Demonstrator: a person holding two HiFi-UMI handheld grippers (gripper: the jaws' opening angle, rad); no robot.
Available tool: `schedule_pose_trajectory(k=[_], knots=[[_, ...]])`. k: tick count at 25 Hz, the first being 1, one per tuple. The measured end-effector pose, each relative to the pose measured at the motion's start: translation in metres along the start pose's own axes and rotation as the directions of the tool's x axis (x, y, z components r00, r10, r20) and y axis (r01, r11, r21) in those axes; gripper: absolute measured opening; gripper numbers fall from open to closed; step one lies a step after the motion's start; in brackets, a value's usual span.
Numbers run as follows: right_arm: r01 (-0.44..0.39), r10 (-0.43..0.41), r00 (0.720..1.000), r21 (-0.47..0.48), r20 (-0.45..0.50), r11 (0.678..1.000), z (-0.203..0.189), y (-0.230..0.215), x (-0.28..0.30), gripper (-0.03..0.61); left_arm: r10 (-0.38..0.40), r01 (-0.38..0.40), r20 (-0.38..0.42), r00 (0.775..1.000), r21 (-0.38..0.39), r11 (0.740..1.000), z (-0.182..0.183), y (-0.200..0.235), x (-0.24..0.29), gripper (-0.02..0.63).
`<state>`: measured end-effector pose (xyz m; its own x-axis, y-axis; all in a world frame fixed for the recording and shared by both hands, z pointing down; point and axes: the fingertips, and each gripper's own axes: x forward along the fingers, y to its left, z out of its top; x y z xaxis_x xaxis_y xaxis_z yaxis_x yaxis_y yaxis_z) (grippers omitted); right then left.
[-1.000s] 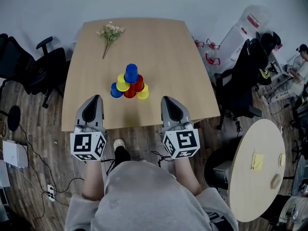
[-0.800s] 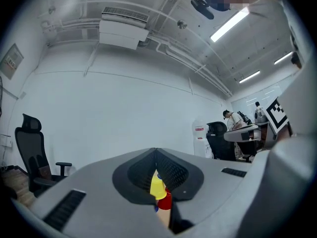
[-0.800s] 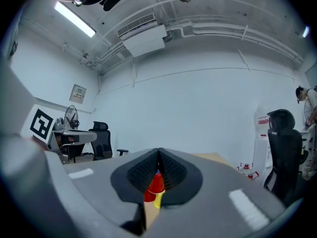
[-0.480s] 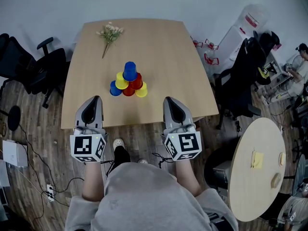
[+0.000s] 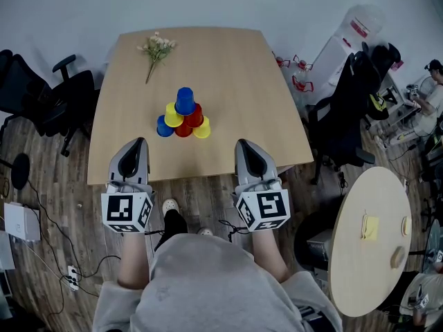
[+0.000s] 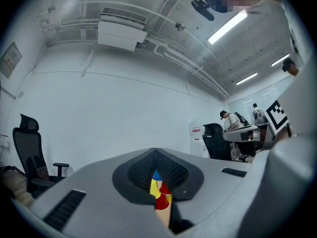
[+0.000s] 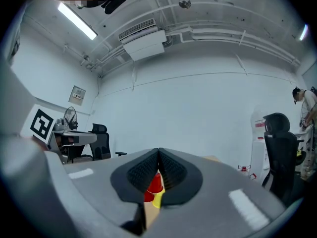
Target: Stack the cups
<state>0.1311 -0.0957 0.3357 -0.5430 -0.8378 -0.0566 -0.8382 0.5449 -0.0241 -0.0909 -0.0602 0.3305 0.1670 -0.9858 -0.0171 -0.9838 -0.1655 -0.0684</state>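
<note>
At the near edge of the worktop (image 5: 228, 68), the left gripper (image 5: 136, 144) and right gripper (image 5: 245, 145) are held side by side, well apart from each other. Each has its jaws pressed fully together with nothing between them. Between and beyond them a bare strip of wood separates them from the cups (image 5: 183, 114). The cups form a small pyramid near the worktop's middle: blue, red and yellow at the base, yellow and red above, and a blue cup (image 5: 185, 100) on top. The surface is open on both sides of the pyramid and behind it. A sprig of flowers (image 5: 157, 47) lies by the far left corner. The pale wooden worktop stands on a plank floor (image 5: 48, 206). A black office chair (image 5: 55, 99) sits off its left edge, another chair (image 5: 346, 116) off its right, and a round table (image 5: 370, 244) is nearer on the right.
</note>
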Motion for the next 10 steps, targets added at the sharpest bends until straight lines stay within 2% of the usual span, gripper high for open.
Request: schedule_pose_trajectory(k=[10], knots=[[-0.013,0.013,1.000,0.006,-0.001,1.000,-0.0004,0.0067,0.0014,0.012,-0.005,0.005,-0.009,1.000,0.007,1.000,0.0006,0.0008,-0.0005,0.008]])
